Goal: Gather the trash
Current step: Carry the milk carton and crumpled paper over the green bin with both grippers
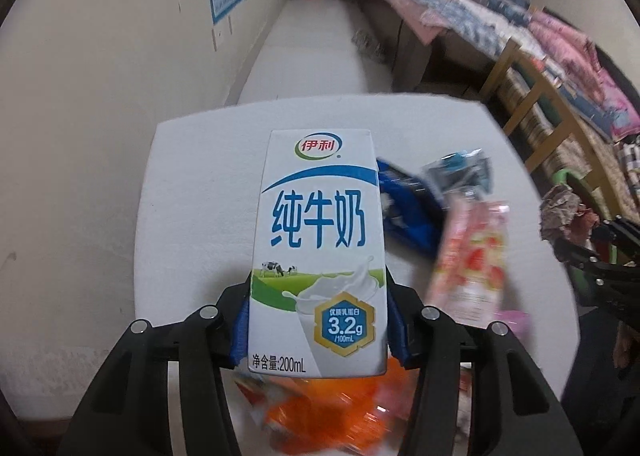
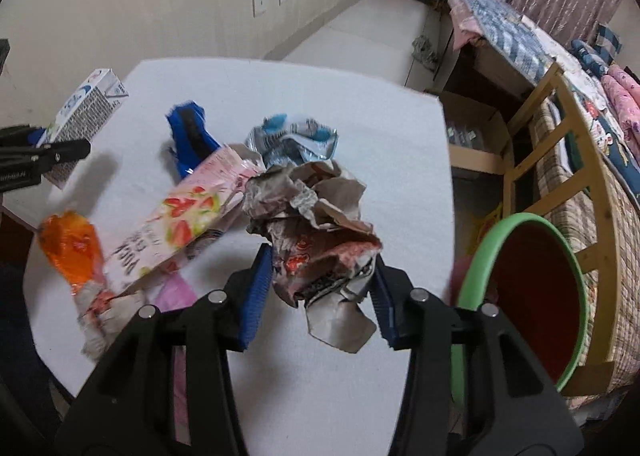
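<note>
White milk carton (image 1: 318,252) clamped upright in left gripper (image 1: 316,326), blue pads on both sides, held above surface (image 1: 192,184) near its left edge. Right gripper (image 2: 318,288) closed on crumpled wrapper (image 2: 316,232), lifted off surface, toward right edge. Green-rimmed bin (image 2: 532,296) w/ red inside sits just past right edge. On surface b/w grippers: pink strawberry pack (image 2: 180,224), orange wrapper (image 2: 72,248) near front-left edge, blue wrapper (image 2: 190,136) and silver-blue wrapper (image 2: 292,140) farther back. Pink pack overlaps blue wrapper's near end.
</note>
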`<state>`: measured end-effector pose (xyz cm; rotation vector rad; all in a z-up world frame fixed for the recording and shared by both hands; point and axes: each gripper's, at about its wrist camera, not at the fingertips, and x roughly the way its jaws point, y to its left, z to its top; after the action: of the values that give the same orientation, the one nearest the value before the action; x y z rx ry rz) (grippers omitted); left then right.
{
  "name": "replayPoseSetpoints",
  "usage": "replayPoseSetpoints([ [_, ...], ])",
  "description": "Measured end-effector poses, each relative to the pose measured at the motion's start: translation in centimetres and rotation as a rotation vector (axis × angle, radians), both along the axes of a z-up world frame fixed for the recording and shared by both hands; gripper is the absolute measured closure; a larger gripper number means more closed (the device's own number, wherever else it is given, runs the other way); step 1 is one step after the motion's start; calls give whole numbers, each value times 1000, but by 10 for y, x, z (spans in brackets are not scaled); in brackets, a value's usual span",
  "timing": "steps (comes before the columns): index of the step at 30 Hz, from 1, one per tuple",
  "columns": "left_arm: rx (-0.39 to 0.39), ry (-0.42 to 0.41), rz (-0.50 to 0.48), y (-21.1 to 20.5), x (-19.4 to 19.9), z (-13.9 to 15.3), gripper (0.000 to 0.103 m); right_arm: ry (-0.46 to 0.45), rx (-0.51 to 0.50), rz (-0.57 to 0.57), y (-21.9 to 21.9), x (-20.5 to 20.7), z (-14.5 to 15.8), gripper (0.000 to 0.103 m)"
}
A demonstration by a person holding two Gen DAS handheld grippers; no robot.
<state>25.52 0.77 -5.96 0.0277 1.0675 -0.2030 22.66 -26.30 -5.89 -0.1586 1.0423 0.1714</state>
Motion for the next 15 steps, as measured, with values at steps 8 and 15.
replayPoseSetpoints([
  [8, -65, -96, -46, -45, -51, 38, 53, -103, 39, -50, -19, -44, 44, 58],
  [15, -113, -143, -93, -91, -71, 56, 53, -161, 75, -132, -51, -71, 69, 58],
])
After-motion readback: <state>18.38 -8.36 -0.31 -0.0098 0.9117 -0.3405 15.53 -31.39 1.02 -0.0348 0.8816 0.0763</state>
